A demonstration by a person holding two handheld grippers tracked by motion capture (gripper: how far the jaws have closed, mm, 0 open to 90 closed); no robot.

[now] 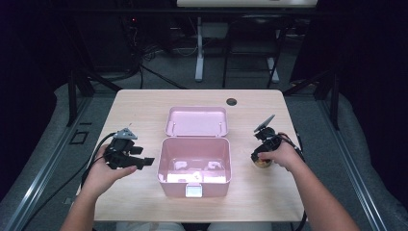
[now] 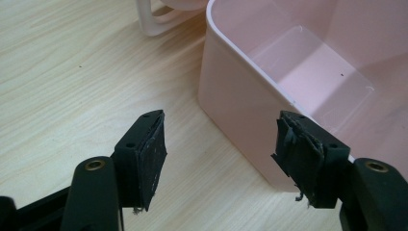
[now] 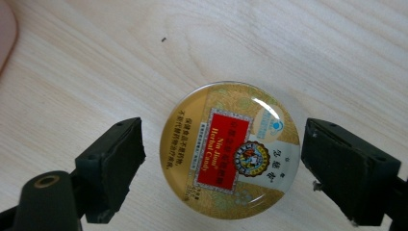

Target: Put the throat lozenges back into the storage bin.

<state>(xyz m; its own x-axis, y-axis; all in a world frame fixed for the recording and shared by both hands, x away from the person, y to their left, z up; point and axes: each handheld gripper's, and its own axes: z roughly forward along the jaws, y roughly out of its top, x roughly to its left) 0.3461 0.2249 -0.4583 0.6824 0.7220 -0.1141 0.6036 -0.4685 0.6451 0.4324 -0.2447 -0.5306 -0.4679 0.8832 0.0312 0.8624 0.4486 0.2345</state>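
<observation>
Round candy tin [image 3: 231, 150] flat on the worktop [image 1: 144, 110], just right of the open pink box [image 1: 194, 166]. Right gripper [image 3: 221, 166] over it, jaws apart, one each side. Looks hard, light, shiny and slippery; best squeezed at the rim. Left gripper [image 2: 226, 156] beside the box, jaws apart, empty.

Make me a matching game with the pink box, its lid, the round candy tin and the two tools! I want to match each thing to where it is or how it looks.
Things:
1. pink box
2. lid
3. candy tin
4. left tool

Places or states:
A. lying flat on the table between the open jaws of the right tool
B. folded back, lying behind the box
C. open, at the middle of the table
D. jaws open, at the box's outer wall, holding nothing

Pairs: 1-C, 2-B, 3-A, 4-D
</observation>
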